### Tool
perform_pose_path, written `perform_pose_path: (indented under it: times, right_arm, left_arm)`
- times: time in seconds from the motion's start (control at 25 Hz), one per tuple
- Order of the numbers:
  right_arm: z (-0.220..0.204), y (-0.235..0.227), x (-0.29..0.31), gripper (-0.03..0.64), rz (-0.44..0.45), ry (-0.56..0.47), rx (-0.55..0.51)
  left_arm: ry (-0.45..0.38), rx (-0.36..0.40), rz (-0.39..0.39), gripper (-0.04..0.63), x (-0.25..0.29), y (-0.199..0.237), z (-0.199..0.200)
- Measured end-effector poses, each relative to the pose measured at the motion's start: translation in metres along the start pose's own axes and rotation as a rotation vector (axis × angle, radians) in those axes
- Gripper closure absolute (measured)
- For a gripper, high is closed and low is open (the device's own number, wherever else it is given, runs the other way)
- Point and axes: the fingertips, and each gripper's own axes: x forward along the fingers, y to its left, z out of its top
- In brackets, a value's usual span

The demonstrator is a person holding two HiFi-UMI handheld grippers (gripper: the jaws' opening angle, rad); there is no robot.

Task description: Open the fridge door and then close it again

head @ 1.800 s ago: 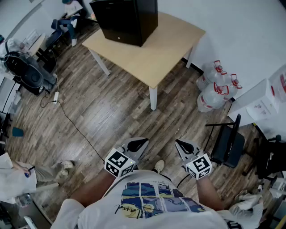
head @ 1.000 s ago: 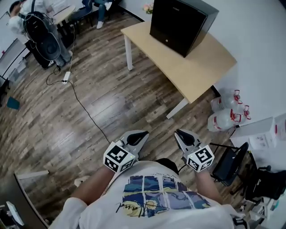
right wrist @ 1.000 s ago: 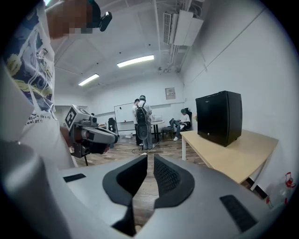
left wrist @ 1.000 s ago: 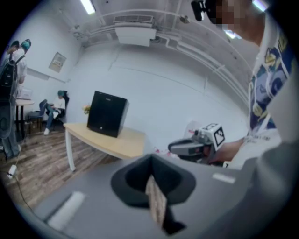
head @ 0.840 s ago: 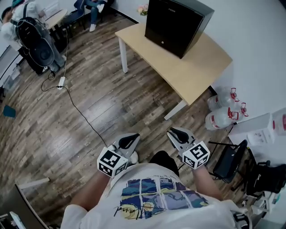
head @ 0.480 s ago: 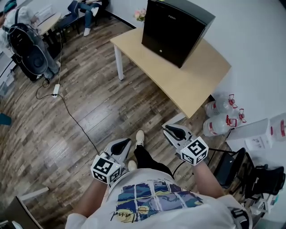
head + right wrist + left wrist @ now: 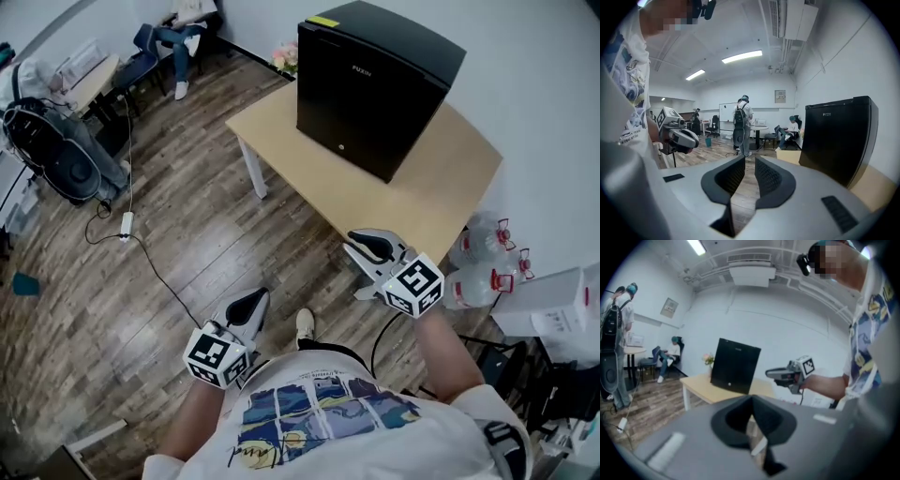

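Light is bright and even, cast by white ceiling strip lamps (image 7: pixel 742 56). The head view is sharp. A soft shadow lies under the pale wooden worktop (image 7: pixel 441 202) on the brown wood-plank floor (image 7: pixel 187 253), which shows a faint sheen. The black box-shaped fridge (image 7: pixel 370 89) reads as almost flat dark. Both gripper views bend strongly toward the edges and have black corners. The grey left claw (image 7: pixel 751 399) and the grey right claw (image 7: pixel 750 160) are soft and out of focus near the lens. The left gripper view looks hazier and paler.
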Motion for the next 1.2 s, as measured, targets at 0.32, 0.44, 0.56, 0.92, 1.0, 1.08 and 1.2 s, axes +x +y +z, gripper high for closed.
perform_pose_path:
  times: [0.32,0.44,0.56,0.92,1.0,1.08,1.2]
  right_arm:
    - [0.057,-0.104,0.051,0.541,-0.014,0.015,-0.11]
    - [0.087,-0.137,0.071,0.538,-0.061,0.025,-0.169]
    - [0.118,-0.168,0.095,0.538,-0.121,0.036,-0.215]
    - [0.199,-0.256,0.159,0.537,-0.267,0.112,-0.314]
    - [0.204,-0.272,0.172,0.537,-0.293,0.136,-0.328]
    - [0.209,-0.288,0.182,0.535,-0.319,0.169,-0.343]
    - [0.216,-0.312,0.194,0.532,-0.37,0.223,-0.379]
  left_arm:
    - [-0.038,-0.013,-0.029,0.586,0.054,0.041,0.039]
    - [-0.034,-0.015,-0.034,0.586,0.06,0.068,0.042]
    - [-0.04,-0.025,-0.057,0.586,0.064,0.102,0.047]
    - [-0.039,0.076,-0.194,0.586,0.078,0.19,0.096]
    - [-0.042,0.07,-0.208,0.586,0.079,0.208,0.099]
    - [-0.038,0.063,-0.227,0.586,0.078,0.222,0.101]
    - [-0.02,0.061,-0.262,0.586,0.074,0.24,0.1]
